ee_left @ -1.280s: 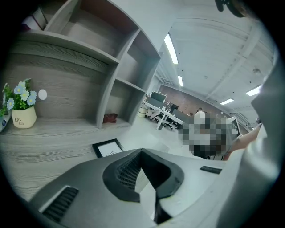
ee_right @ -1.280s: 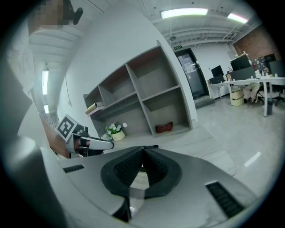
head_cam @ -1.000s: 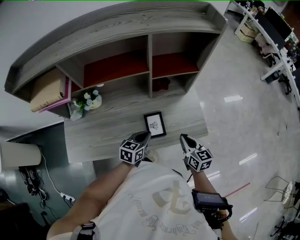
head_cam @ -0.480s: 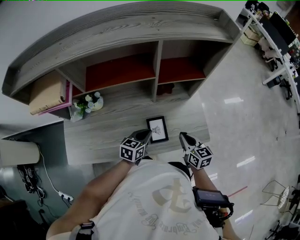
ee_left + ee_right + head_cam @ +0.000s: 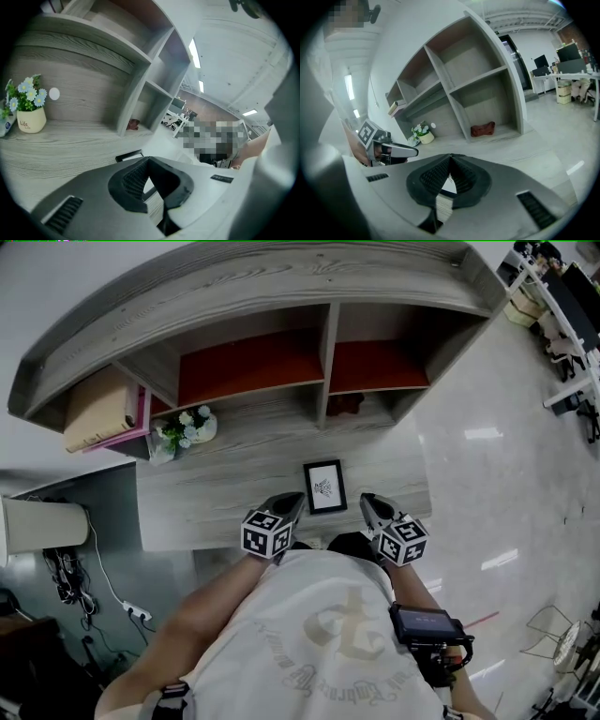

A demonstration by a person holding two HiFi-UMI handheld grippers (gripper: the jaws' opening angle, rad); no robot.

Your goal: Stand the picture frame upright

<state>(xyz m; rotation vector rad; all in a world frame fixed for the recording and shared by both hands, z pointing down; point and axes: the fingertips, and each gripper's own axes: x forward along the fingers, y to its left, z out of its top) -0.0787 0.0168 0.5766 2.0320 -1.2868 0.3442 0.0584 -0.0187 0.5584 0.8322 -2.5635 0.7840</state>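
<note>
Head view: picture frame [image 5: 324,487] flat on the desk [image 5: 225,493], near the front edge, between left gripper [image 5: 296,501] and right gripper [image 5: 366,500]. Probably light, stiff and glass-fronted, so fragile; best pinched by a side edge.
Left gripper view: jaws closed, empty; "Life" readable on flowerpot [image 5: 31,123].
Right gripper view: jaws together, nothing held.

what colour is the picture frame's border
Black. The picture frame shows best in the head view, lying on the desk.

Desk [image 5: 225,498] mostly open, shelving [image 5: 253,287] behind.
You have bare wood either side of the flat picture frame [image 5: 324,487]; flower pot [image 5: 192,427] stands left of centre, shelf divider [image 5: 324,371] blocks straight above the frame.
</note>
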